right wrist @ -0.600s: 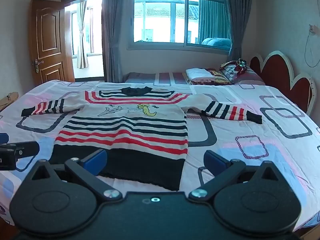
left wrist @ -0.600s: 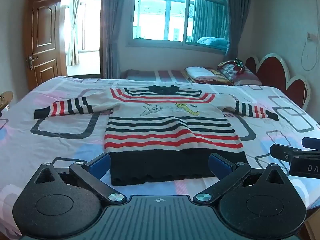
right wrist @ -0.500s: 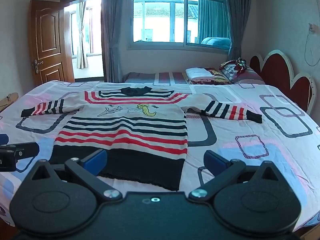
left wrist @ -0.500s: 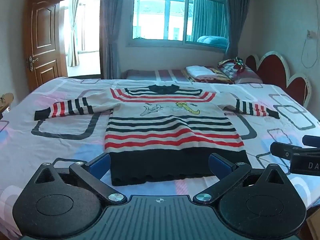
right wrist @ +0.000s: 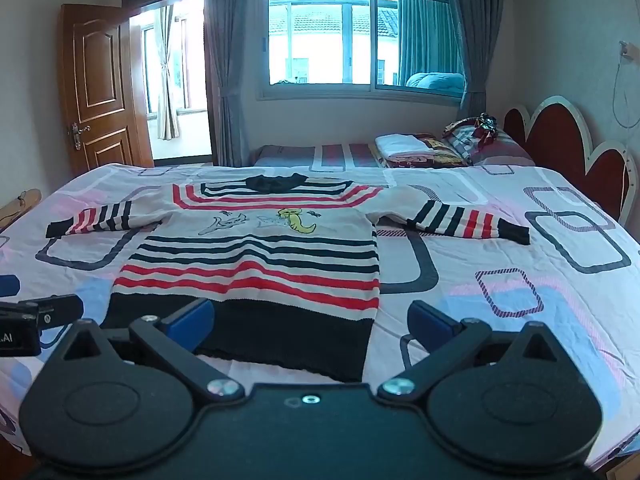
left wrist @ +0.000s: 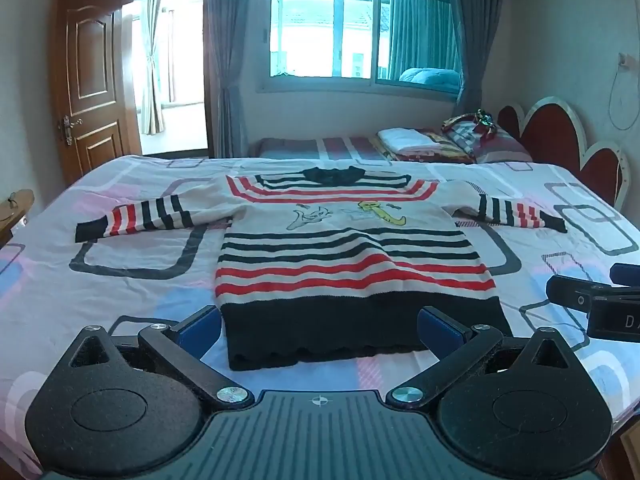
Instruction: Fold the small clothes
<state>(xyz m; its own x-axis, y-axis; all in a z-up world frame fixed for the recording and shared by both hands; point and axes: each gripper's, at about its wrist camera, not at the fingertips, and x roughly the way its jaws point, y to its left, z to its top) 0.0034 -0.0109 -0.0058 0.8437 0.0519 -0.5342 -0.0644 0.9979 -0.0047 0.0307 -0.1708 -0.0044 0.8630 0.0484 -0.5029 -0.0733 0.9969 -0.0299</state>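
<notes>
Striped sweater [left wrist: 344, 256] flat on patterned bed [left wrist: 120, 248]; window [left wrist: 360, 28] at 12 o'clock; left tongs [left wrist: 320, 326], right tongs [right wrist: 310, 318] released.

A bed [left wrist: 120, 248] with a patterned sheet fills the near scene. Far left stands a wooden door [left wrist: 90, 80]; a curtained window [left wrist: 360, 28] is beyond, folded bedding [left wrist: 408, 142] far right beside a red headboard [left wrist: 560, 136].

Black tool [left wrist: 320, 326], blue fingertips [left wrist: 202, 326]

I see a bed [left wrist: 132, 280] with patterned sheet; striped sweater [left wrist: 344, 256] flat on it, sleeves spread, folded bedding [left wrist: 404, 140] beyond.
</notes>
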